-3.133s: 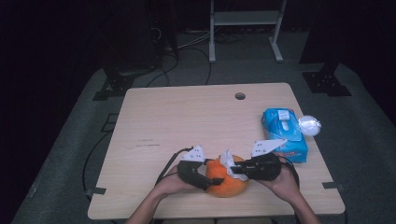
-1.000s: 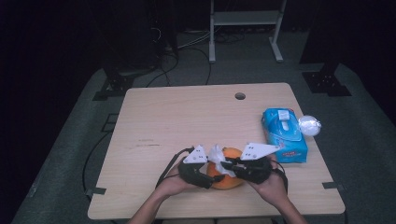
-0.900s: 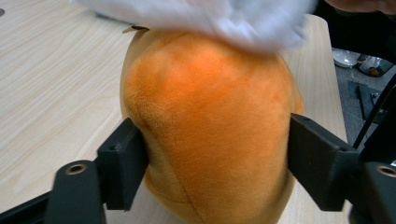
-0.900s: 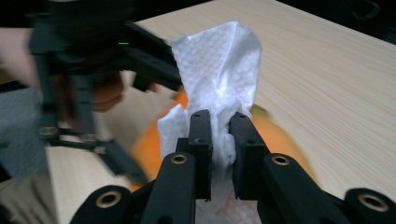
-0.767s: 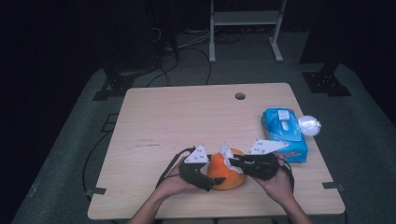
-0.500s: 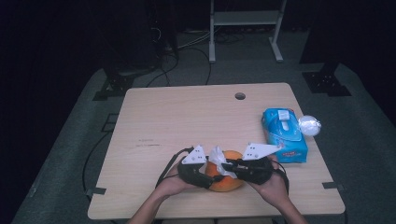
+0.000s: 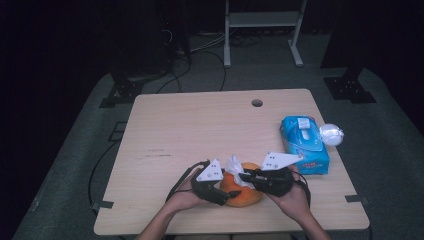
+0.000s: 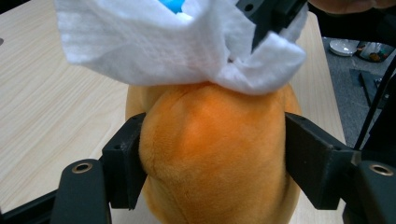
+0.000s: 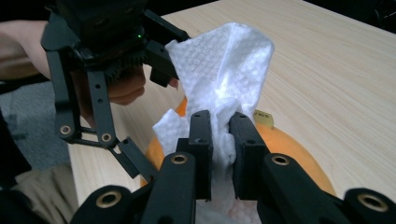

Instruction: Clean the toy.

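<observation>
Blue wipes pack (lid shut) beside orange plush.

Wood table — orange plush, wipes pkt.

Fuzzy orange plush toy, embossed white paper tissue, matt pale wood table, glossy blue plastic pack

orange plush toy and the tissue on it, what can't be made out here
- Orange plush toy: its shape and any face. In the left gripper view it runs off the bottom edge and the white tissue covers its top; in the high view both grippers hide most of it.
- Small tag on the toy, right gripper view: print too small to read.
- Blue wipes pack, high view: label too small to read.
</observation>
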`<action>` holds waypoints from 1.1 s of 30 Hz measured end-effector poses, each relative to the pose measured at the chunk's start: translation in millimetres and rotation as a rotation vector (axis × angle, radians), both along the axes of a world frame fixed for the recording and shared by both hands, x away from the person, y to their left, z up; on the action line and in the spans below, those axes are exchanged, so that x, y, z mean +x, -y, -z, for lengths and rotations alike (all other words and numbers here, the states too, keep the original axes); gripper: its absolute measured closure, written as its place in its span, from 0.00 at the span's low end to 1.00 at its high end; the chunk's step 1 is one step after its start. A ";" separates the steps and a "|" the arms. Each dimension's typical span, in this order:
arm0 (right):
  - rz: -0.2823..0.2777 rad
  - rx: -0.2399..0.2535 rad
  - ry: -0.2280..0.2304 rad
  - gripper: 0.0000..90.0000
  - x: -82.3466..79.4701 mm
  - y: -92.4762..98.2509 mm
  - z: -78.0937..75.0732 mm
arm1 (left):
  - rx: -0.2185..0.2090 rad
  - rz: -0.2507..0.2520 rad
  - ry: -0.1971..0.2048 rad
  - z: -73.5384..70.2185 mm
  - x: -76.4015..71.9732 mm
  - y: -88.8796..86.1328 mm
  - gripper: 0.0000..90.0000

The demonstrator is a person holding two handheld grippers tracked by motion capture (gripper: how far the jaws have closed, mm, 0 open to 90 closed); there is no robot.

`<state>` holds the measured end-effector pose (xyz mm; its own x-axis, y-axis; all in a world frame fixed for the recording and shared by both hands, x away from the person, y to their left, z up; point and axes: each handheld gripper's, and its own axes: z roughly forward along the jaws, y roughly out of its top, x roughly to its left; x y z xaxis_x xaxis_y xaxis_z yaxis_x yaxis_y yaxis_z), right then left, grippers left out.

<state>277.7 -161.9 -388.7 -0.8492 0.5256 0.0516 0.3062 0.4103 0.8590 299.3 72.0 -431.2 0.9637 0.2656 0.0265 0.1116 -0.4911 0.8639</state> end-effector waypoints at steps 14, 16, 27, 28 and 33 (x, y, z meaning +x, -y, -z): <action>0.022 -0.033 -0.027 0.89 2.4 5.5 5.0 | -0.019 -0.030 -0.078 -7.2 0.9 4.2 0.31; 0.001 0.006 -0.030 0.89 0.3 3.8 0.4 | -0.022 -0.012 -0.041 -6.6 -2.7 7.6 0.35; 0.033 0.007 -0.056 0.89 7.9 17.9 2.6 | -0.011 0.029 -0.011 -6.6 -5.0 9.4 0.34; 0.031 0.018 -0.070 0.89 8.5 18.9 4.3 | -0.012 0.021 -0.027 -7.0 -3.9 10.6 0.27; -0.010 -0.017 -0.033 0.89 0.3 1.4 -0.4 | 0.004 0.002 -0.066 -4.3 -1.9 14.2 0.16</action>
